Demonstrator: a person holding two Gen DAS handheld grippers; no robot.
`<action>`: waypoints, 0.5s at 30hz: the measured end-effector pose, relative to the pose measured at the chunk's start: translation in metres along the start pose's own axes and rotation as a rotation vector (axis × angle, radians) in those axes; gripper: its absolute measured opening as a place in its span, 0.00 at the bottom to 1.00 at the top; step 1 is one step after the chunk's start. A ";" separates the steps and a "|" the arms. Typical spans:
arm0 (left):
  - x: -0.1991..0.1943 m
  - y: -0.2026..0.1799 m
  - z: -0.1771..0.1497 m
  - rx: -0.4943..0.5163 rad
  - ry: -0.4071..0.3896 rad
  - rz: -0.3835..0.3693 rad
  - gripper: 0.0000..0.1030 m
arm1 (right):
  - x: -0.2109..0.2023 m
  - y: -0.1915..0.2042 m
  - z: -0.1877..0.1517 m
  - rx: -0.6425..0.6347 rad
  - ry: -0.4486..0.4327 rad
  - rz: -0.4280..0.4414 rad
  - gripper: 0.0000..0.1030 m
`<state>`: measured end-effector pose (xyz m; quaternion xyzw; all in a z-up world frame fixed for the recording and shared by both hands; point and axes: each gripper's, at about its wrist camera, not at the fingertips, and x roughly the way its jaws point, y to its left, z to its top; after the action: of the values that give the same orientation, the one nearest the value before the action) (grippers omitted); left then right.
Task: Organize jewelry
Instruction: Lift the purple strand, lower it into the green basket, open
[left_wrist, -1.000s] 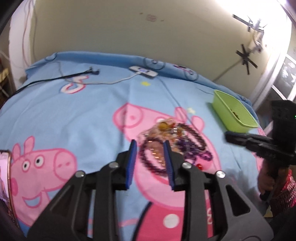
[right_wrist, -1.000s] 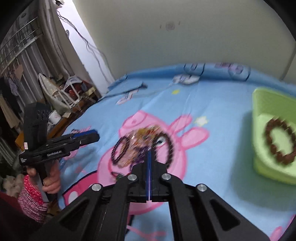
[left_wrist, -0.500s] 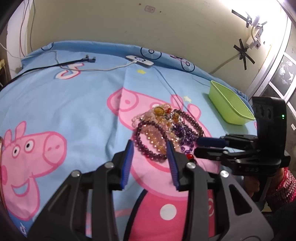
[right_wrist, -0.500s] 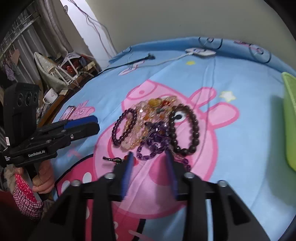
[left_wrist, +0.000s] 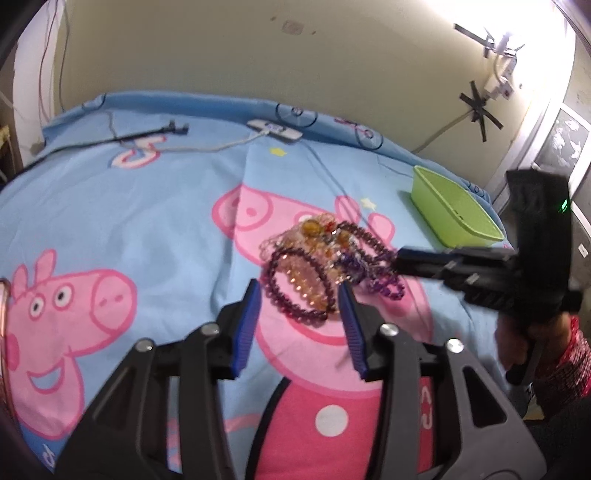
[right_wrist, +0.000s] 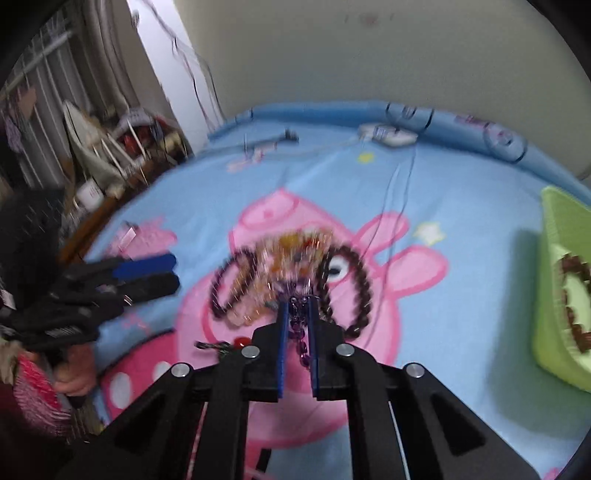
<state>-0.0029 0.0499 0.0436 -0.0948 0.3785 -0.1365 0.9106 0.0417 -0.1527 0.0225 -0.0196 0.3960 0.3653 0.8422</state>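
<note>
My right gripper (right_wrist: 296, 314) is nearest: its blue pads stand narrowly apart with the purple bead strand (right_wrist: 300, 334) running between them, so I judge it clamped on that strand, though blur keeps me from seeing true contact. The strand's long axis lies along my fingers, pointing away toward the pile. I take it at its near end, I think, so it can be drawn out of the tangle without dragging the others.

My left gripper (left_wrist: 300, 301) hangs with its jaws wide apart and nothing in them, just short of the dark purple bracelet (left_wrist: 291, 288), probably ready to steady the heap.

The jewelry pile (left_wrist: 328, 254) sits near the middle of the bed (left_wrist: 110, 206), on the pink pig print; its loops lie flat. The brown bead bracelet (right_wrist: 351, 284) forms its right side, its oval running away from me.

Farther off, near the bed's right edge, the green tray (right_wrist: 554, 266) holds a brown bracelet (right_wrist: 570, 295). That looks like the sorting destination.
</note>
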 end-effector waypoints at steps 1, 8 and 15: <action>-0.002 -0.003 0.001 0.011 -0.008 -0.008 0.52 | -0.013 -0.003 0.003 0.018 -0.029 0.016 0.00; -0.001 -0.074 0.013 0.242 -0.073 -0.114 0.69 | -0.080 -0.015 0.028 0.077 -0.188 0.079 0.00; 0.024 -0.137 0.035 0.397 -0.092 -0.181 0.69 | -0.137 -0.013 0.042 0.057 -0.318 0.082 0.00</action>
<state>0.0140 -0.0847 0.0902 0.0467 0.2920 -0.2853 0.9117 0.0200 -0.2304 0.1416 0.0786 0.2685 0.3864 0.8789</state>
